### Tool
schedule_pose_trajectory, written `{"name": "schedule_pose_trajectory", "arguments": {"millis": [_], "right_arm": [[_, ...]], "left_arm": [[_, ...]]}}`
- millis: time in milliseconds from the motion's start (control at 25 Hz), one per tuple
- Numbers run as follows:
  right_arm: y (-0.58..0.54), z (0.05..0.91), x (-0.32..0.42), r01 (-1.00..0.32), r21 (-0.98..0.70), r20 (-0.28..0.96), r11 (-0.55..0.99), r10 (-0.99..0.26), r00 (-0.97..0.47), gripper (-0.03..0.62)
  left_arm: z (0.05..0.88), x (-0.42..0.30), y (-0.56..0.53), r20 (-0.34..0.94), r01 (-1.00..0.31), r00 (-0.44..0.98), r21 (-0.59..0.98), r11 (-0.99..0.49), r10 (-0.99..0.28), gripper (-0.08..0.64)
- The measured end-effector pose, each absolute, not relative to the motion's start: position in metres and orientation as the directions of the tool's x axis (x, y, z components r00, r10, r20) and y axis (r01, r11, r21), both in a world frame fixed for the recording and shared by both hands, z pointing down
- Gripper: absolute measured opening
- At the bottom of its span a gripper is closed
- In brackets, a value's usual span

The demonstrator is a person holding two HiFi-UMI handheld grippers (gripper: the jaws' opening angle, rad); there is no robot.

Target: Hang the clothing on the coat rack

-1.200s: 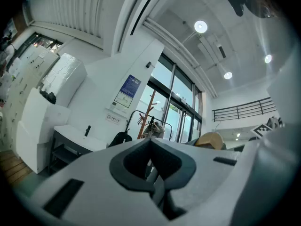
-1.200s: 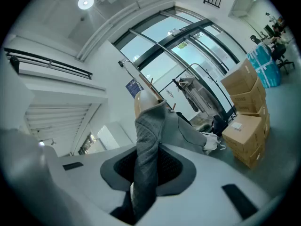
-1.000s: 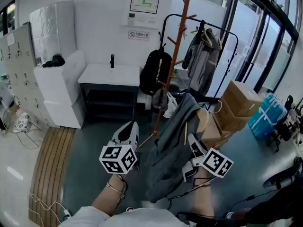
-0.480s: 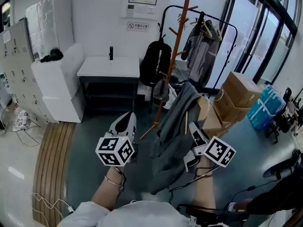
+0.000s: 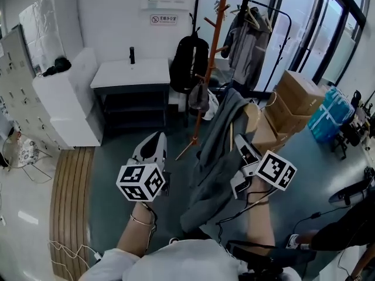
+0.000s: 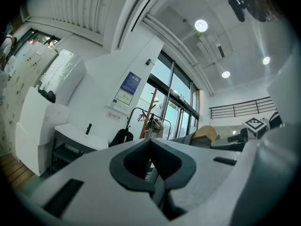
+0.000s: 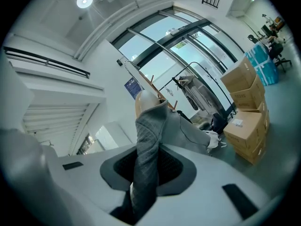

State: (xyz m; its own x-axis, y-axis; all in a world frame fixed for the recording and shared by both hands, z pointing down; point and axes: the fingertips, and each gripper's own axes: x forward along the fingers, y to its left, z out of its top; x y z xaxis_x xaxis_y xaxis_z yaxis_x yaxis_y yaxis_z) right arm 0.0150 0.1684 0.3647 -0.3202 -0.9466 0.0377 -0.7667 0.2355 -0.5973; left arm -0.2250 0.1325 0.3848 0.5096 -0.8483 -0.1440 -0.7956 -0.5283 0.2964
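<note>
A grey garment (image 5: 218, 157) hangs on a wooden hanger (image 5: 252, 117) in front of me, its hem drooping toward the floor. My right gripper (image 5: 240, 144) is shut on it near the collar. In the right gripper view the grey cloth (image 7: 149, 140) runs up between the jaws of the right gripper (image 7: 151, 150) to the hanger's wooden end (image 7: 143, 100). My left gripper (image 5: 154, 146) is beside the garment on the left, apart from it. Its jaws are shut and hold nothing, which the left gripper (image 6: 150, 143) view confirms. The orange-brown coat rack (image 5: 213, 51) stands behind the garment.
A black backpack (image 5: 184, 63) and a small bag hang on the rack. Behind it a black clothes rail (image 5: 275, 16) carries grey jackets (image 5: 245, 37). Cardboard boxes (image 5: 296, 95) stand at the right, a white table (image 5: 132, 73) and white cabinet (image 5: 64, 101) at the left.
Both grippers sit a little higher in the head view, and the right one has lifted the garment slightly. The rack, table and rail have slid toward the top of the frame.
</note>
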Motion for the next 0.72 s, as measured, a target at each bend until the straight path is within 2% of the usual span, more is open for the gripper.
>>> {"name": "schedule_pose_trajectory", "arguments": {"millis": [280, 720], "right_arm": [[0.143, 0.375, 0.033, -0.743, -0.627, 0.024, 0.236, -0.947, -0.32, 0.095], [0.059, 0.361, 0.091, -0.733, -0.638, 0.005, 0.237, -0.95, -0.312, 0.095]], "left_arm": [[0.394, -0.208, 0.104, -0.112, -0.812, 0.503, 0.278, -0.513, -0.857, 0.008], [0.367, -0.141, 0.02, -0.124, -0.803, 0.534, 0.235, -0.547, -0.837, 0.008]]}}
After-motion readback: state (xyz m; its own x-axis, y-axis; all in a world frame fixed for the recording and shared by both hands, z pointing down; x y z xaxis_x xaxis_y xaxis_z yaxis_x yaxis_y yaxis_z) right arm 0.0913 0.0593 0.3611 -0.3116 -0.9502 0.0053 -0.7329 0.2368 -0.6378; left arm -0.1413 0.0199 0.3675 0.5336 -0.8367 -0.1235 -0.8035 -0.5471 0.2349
